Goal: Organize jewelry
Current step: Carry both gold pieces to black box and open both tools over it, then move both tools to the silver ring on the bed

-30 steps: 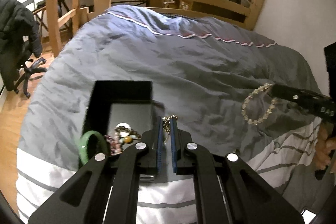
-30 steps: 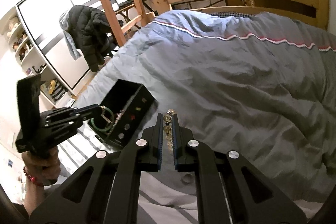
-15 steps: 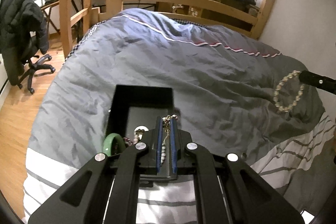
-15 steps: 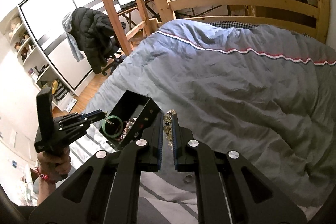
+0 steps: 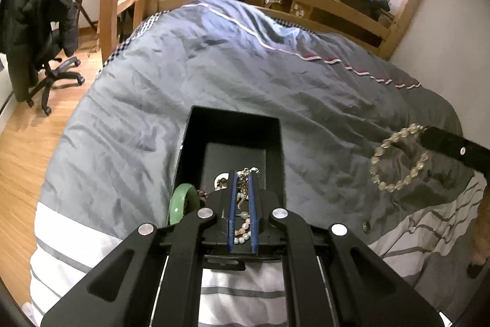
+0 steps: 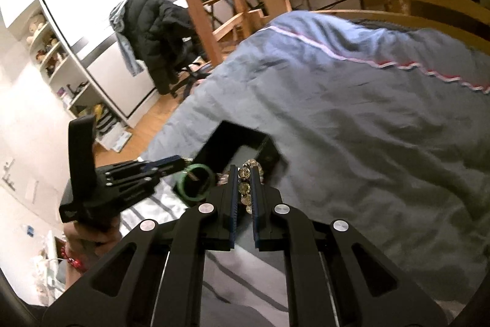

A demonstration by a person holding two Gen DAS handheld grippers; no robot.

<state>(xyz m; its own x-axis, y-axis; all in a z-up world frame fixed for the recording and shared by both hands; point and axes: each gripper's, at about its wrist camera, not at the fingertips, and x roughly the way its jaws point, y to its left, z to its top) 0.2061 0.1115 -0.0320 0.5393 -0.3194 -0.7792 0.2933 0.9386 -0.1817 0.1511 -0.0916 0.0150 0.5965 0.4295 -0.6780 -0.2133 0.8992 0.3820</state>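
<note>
Left wrist cam: left tongs (image 5: 242,198) pinched nearly shut on a thin gold chain (image 5: 243,184), hanging right over the open black box (image 5: 232,124) on the bed (image 5: 214,66). Prob. lined up so the chain falls inside. Green bangle (image 5: 180,203) leans at the box's near-left wall, just left of the tongs; beads and bits piled under the tips. Far right of the tongs, the clear bead bracelet (image 5: 398,161) dangles as a loop from the other tool.

Right wrist cam, blurry: right tongs (image 6: 243,189) clamped tight on that bracelet, beads stacked btwn the pads. Box just ahead and left of the tips; looks like it's next in.
</note>
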